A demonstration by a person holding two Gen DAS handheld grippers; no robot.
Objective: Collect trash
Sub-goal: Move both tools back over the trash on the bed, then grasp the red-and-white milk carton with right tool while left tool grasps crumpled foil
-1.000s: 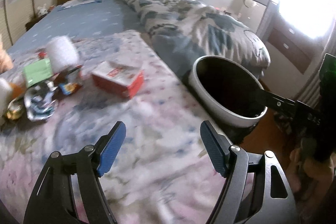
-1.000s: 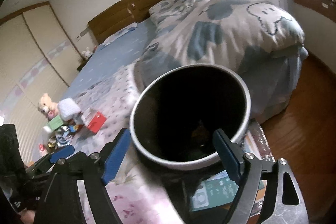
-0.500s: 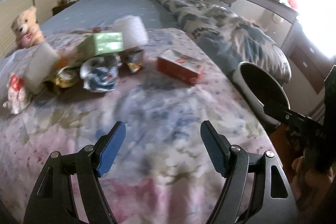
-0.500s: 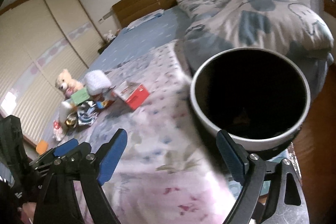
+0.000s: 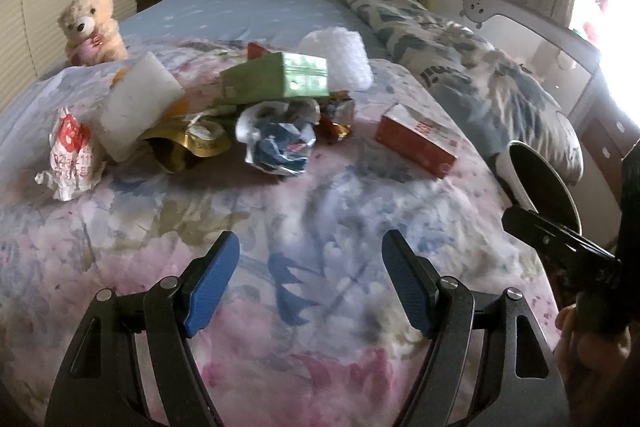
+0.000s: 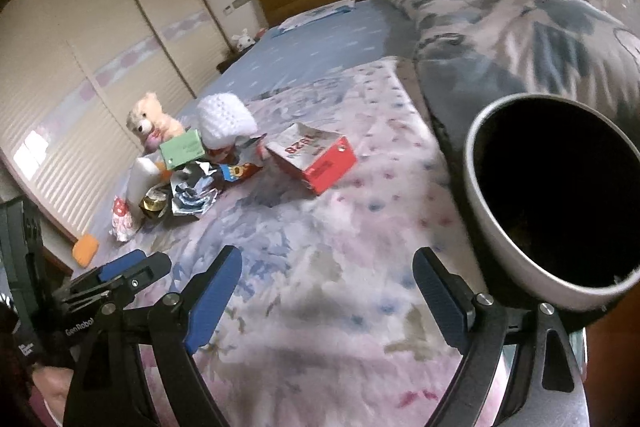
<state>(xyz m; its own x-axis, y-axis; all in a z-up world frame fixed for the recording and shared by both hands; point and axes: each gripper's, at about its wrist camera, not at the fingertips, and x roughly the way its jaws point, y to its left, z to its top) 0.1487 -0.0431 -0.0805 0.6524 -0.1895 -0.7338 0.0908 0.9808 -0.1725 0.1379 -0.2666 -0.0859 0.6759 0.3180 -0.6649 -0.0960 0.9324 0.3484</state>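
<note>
Trash (image 5: 276,115) lies heaped on the floral bedspread (image 5: 320,219), with 1 red box (image 5: 416,141) between the heap and the bin (image 6: 556,203) beside the bed. I hold my left gripper (image 5: 310,285) and right gripper (image 6: 328,297) over the bedspread short of the heap, both spread wide and grasping nothing.

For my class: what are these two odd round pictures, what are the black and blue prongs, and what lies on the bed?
A person holds a hand-held two-finger gripper in each hand; a wide-angle camera on each looks along its fingers. One picture comes from the left gripper, the other from the right gripper. Both are open and hold nothing. On the floral bedspread lies trash: a red box, a green box, crumpled wrappers. A teddy bear sits behind. The dark bin stands beside the bed.
</note>
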